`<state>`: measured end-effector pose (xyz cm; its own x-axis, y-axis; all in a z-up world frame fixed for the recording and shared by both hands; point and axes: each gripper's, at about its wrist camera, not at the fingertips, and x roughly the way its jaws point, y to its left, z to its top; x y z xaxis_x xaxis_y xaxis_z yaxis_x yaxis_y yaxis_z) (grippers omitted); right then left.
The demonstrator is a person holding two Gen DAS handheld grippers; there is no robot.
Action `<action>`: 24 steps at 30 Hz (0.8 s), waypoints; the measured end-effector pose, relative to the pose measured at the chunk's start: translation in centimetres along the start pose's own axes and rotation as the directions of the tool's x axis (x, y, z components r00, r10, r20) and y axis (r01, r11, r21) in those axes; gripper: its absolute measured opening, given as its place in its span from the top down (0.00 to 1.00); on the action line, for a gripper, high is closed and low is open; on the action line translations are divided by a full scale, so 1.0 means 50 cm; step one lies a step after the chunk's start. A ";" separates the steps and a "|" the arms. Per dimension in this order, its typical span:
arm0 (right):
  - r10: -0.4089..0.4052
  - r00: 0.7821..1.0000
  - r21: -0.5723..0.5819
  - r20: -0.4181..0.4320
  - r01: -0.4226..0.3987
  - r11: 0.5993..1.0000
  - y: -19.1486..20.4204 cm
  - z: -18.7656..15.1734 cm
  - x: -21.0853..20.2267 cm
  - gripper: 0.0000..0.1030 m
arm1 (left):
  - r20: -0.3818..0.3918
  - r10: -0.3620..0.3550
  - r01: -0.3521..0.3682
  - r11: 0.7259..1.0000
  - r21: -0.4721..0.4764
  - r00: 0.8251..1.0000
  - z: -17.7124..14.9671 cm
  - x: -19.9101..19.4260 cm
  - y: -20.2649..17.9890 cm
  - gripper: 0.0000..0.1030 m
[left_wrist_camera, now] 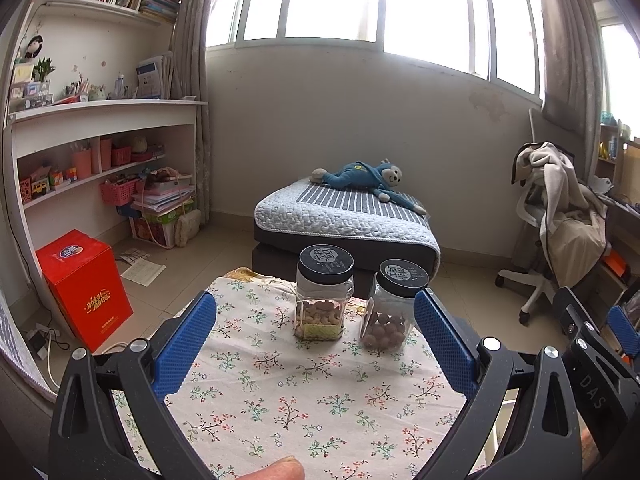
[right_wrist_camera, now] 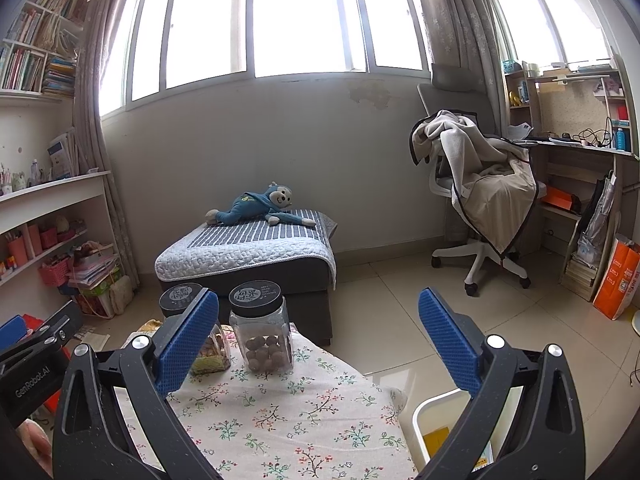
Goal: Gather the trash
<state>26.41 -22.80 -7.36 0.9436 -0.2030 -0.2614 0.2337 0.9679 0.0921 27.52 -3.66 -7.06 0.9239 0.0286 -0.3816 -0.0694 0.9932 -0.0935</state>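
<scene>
Left wrist view: left gripper (left_wrist_camera: 316,336) is hovering over the floral tablecloth (left_wrist_camera: 280,408), jaws spread wide, nothing between them. Two jars are standing upright at the far end of the cloth: cashew jar (left_wrist_camera: 323,298) on the left, round-nut jar (left_wrist_camera: 394,312) just beside it on the right, leaning a bit in the fisheye. Both lids are on. No loose trash is showing on the cloth in this view. Some paper sheets (left_wrist_camera: 142,270) are lying flat on the floor left of the table, near the red box (left_wrist_camera: 86,288); can't tell if they count as trash.

Right wrist view: right gripper (right_wrist_camera: 320,340) is also gaping wide and empty, hanging over the table's right edge. A white bin (right_wrist_camera: 430,420) is sitting on the floor just beside the table's right side, mouth facing up, long axis vertical. Something yellow (right_wrist_camera: 436,442) is lying inside it, flat against the bottom as far as I can see; its own long axis is unclear, mostly hidden by the gripper finger.

Judgement: cloth bare of litter plus stuff already in the bin fits either a finished sweep or a pause between pickups. If another piece is coming, keeping the jaws wide on approach and releasing straight above the bin mouth, clear of the rim, looks right.
</scene>
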 end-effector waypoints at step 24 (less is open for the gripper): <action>-0.003 1.000 0.002 -0.007 0.003 1.000 -0.018 0.004 0.001 0.07 | 0.023 -0.015 0.015 0.999 0.035 1.000 0.006 -0.008 -0.029 0.06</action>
<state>26.31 -23.73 -7.26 0.9413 -0.2050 -0.2682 0.2372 0.9670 0.0932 27.35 -5.07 -6.48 0.9333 0.0158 -0.3588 -0.0427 0.9968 -0.0670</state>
